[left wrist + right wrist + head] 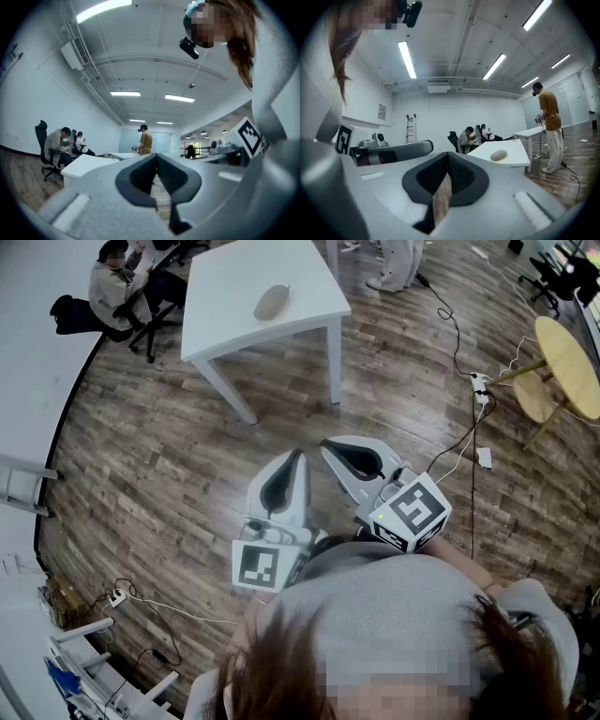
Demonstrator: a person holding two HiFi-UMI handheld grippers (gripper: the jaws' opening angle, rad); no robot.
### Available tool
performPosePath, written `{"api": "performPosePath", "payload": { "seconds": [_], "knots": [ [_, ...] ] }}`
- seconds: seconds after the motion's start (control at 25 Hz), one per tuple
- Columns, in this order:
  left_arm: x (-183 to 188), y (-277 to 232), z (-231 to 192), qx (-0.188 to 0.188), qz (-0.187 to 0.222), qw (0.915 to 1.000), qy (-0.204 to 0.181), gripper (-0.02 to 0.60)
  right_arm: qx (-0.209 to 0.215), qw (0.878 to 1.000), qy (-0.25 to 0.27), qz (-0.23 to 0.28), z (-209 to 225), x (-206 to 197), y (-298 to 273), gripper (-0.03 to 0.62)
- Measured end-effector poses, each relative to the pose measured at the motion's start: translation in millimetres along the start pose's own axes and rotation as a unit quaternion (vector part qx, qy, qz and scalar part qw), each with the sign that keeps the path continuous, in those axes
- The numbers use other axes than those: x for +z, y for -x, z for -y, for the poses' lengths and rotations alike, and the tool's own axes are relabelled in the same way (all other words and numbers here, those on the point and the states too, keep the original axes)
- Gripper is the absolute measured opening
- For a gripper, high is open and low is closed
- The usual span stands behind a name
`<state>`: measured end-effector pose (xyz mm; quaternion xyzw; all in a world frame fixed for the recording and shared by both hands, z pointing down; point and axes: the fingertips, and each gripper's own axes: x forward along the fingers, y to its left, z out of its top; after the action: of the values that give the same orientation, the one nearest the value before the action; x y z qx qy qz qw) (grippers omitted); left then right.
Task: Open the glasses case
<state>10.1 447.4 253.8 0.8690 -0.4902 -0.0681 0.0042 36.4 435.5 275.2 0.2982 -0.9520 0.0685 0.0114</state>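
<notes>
A beige oval glasses case point(271, 303) lies shut on a white table point(225, 296) some way ahead of me; the right gripper view shows the case point(498, 155) on the table point(511, 152) too. My left gripper point(298, 457) and right gripper point(328, 446) are both held close to my body above the wooden floor, far short of the table. Both are shut with nothing between the jaws. In the left gripper view, the left gripper point(156, 157) points level past the table point(86, 166). The right gripper point(447, 154) also points level.
Two seated people point(117, 282) work at the far left beside the table, and a standing person point(551, 126) is behind it. Cables and a power strip point(480, 387) lie on the floor to the right, near round wooden tables point(567, 367). A ladder point(409, 127) leans on the far wall.
</notes>
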Motion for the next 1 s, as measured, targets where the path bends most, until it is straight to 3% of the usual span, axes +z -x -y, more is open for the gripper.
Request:
{"api": "performPosePath", "payload": {
  "seconds": [0.8, 1.0],
  "knots": [
    [2.2, 2.2, 2.1, -0.012, 0.006, 0.9999, -0.001, 0.005, -0.011, 1.000, 0.010, -0.001, -6.5, 0.0, 1.9, 0.005],
    [-0.7, -3.5, 8.0, -0.009, 0.005, 0.9999, 0.003, 0.005, -0.025, 0.999, -0.002, 0.024, 4.7, 10.8, 11.4, 0.004]
  ]
}}
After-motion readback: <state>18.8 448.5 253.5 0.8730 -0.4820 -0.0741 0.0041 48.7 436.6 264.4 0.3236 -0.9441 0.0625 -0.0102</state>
